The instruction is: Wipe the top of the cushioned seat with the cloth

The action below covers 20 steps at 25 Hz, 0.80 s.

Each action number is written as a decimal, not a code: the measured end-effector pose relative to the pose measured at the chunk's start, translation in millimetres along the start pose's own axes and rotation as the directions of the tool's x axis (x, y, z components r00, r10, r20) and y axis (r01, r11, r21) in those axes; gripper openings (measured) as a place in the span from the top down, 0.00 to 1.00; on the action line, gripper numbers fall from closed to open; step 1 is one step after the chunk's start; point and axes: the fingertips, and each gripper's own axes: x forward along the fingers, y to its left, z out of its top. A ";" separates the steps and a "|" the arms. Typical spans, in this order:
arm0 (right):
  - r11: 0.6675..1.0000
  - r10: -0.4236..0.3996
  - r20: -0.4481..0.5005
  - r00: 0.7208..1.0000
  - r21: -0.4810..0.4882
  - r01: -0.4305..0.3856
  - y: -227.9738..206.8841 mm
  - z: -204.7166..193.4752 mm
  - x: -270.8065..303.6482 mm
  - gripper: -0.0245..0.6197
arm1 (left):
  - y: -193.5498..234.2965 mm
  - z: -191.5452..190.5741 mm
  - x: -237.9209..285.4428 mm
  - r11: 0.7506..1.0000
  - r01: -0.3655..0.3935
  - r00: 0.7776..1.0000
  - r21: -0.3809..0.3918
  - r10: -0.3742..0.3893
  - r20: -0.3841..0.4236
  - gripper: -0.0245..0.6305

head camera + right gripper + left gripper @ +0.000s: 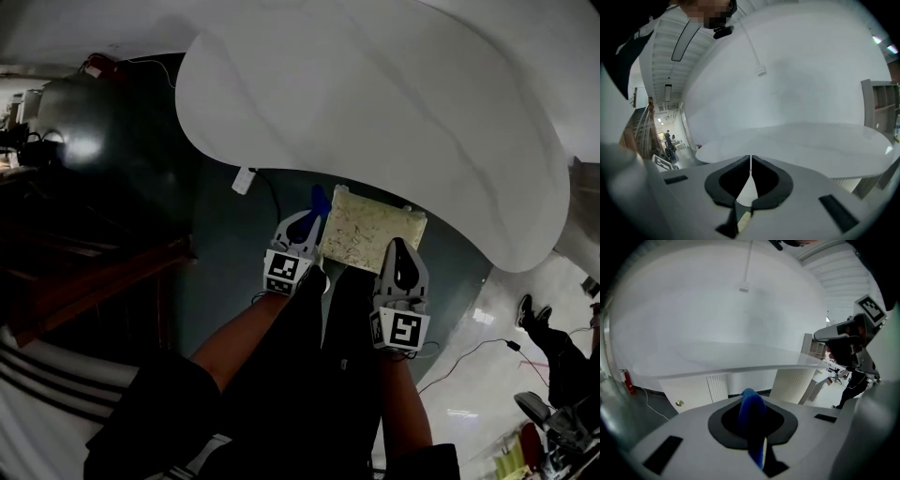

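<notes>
Dark grey floor (234, 234) filled the lower part of the head view, and one big white table (375, 103) with a curved edge spread over most of the rest. One cushioned seat (370, 232), pale and speckled, stood on the floor right at the table's edge, just ahead of the person's legs. Two grippers were held over its near side. The left gripper (306, 225) was at the seat's left edge, its jaws pressed on the one blue cloth (751, 413), which bulged up between them. The right gripper (750, 161) was above the seat's near right corner, its jaws pressed together with nothing between them.

In the head view the cloth showed as a small blue tuft just beside the seat's left corner. Whether it touched the cushion could not be told. No wiping looked done yet.

The likeliest trouble was the hold. Only a fold of cloth sat in the jaws, so dragging it across the cushion could pull it free. The seat might also slide on the smooth floor under a push, since nothing braced it. A forward stroke could knock the left gripper against the table's edge, because the seat's far side lay so close to it.
</notes>
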 end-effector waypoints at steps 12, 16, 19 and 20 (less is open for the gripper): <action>0.999 0.046 -0.028 0.999 -0.012 -0.046 -23.1 -92.4 61.8 0.90 | 34.0 -130.8 94.9 0.999 -0.037 0.989 0.015 0.038 -0.146 0.91; 0.996 0.063 -0.063 0.996 -0.061 -0.067 -28.0 -115.9 68.3 0.90 | 27.5 -160.4 118.4 1.000 -0.004 0.983 0.030 0.010 -0.184 0.91; 0.990 0.089 -0.045 0.995 -0.106 -0.093 -26.7 -123.5 73.5 0.90 | 21.1 -177.9 134.2 0.999 0.022 0.979 0.040 -0.014 -0.204 0.91; 0.989 0.095 -0.043 0.995 -0.109 -0.099 -26.4 -126.0 75.6 0.90 | 19.8 -182.2 138.9 0.998 0.030 0.977 0.049 -0.019 -0.211 0.91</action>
